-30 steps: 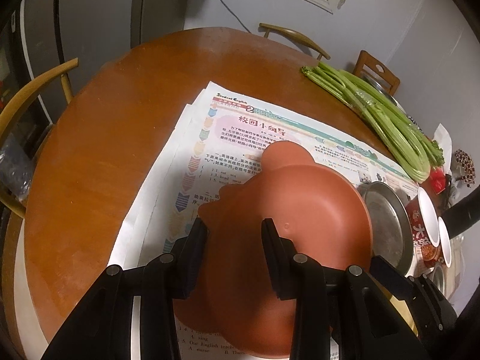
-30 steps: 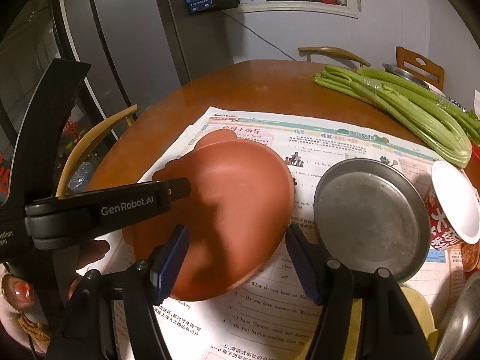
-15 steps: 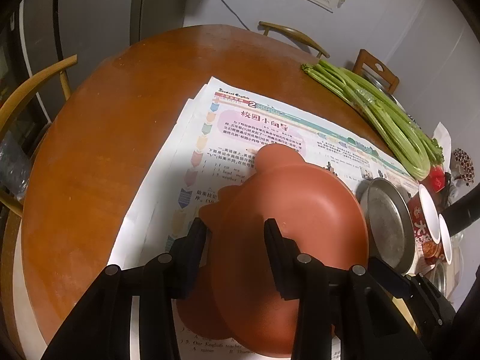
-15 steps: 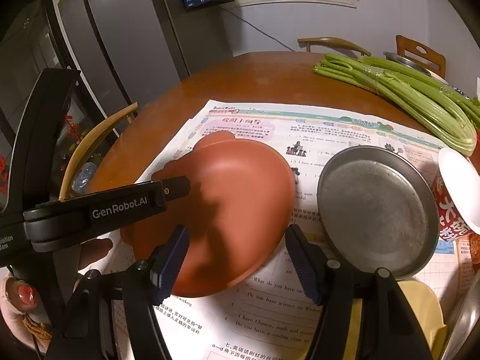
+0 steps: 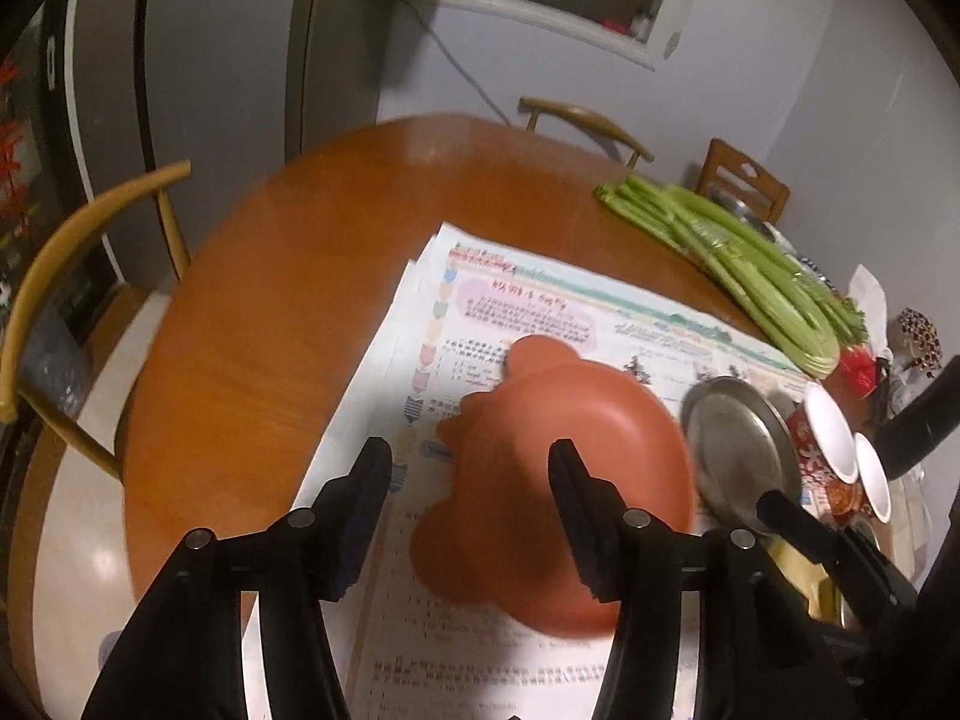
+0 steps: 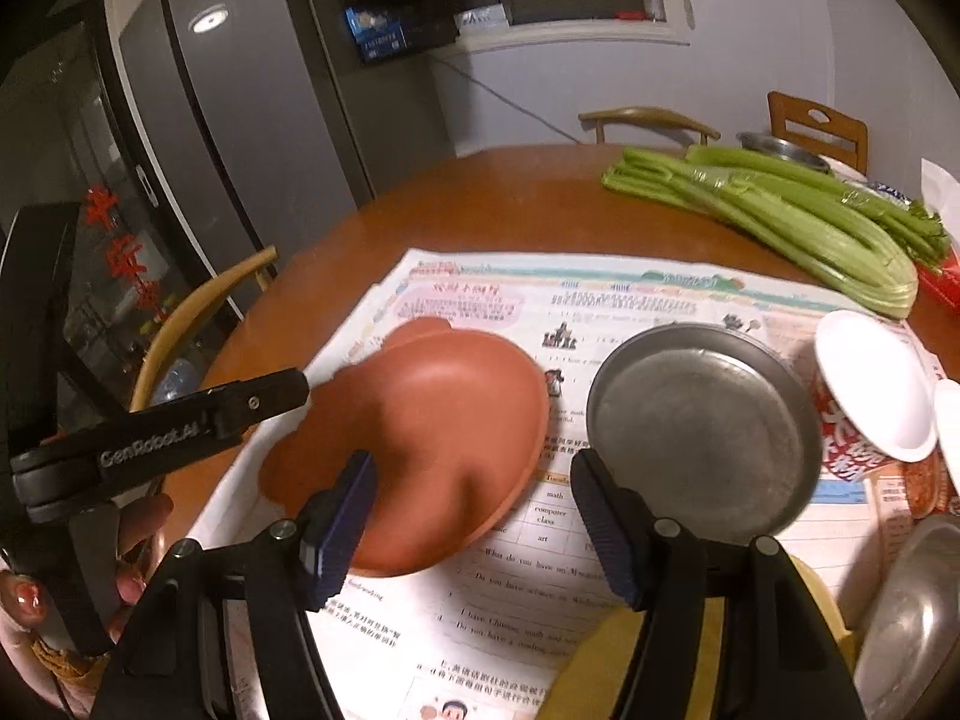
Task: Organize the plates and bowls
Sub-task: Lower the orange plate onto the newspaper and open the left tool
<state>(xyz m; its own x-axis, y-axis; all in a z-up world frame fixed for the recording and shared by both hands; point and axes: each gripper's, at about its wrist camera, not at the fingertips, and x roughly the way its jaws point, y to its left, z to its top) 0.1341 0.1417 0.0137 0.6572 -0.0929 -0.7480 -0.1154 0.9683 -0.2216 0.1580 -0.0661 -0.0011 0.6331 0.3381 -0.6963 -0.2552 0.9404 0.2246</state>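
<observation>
Releasing was judged to be the step in hand: the left gripper [image 5: 468, 474] was seen with its jaws opening, the terracotta-coloured plate [image 5: 570, 480] between them but apparently no longer pressed, though blur left the contact at the right pad uncertain. The plate, lobed at its rim, lay on the newspaper [image 6: 600, 300] spread over the near part of the round wooden table [image 5: 270, 300], just beside the metal plate [image 6: 702, 426] nearer the table's right edge. A clean release would be best served by the jaws being spread fully before the gripper was drawn away, so that the rim was not dragged. The right gripper [image 6: 474, 516] was held part-way open above the paper with nothing grasped. Whether the lobed plate was one piece or a stack could not be made out; the paper cups [image 6: 870, 384] and a steel vessel at the right edge were cut off.
</observation>
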